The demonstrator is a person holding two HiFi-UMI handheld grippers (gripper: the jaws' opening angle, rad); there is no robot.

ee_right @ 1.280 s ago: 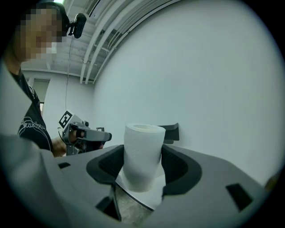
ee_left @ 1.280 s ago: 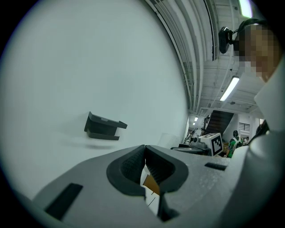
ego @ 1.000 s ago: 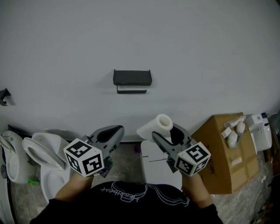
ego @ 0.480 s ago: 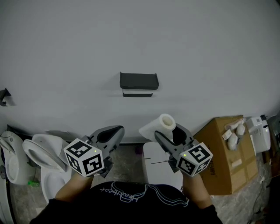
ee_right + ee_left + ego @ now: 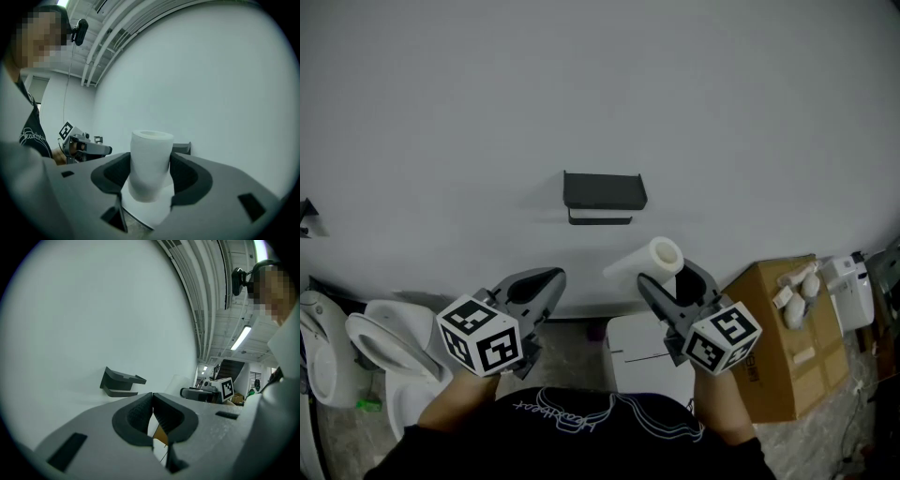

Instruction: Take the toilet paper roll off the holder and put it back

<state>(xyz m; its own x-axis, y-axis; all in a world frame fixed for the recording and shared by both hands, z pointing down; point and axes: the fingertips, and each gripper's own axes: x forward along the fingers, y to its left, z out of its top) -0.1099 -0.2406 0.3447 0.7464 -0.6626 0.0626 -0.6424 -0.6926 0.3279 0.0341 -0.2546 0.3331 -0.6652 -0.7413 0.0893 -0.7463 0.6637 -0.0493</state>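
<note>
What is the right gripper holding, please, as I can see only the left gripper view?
Observer: The right gripper has its jaws shut on the toilet paper roll, one pad on each side.
Operator: Thank you. Where is the roll relative to the holder?
Observer: In the head view it is below and to the right of the holder, apart from it.
Operator: And what stands on the floor?
Observer: A toilet at the person's left and a cardboard box at the right.
</note>
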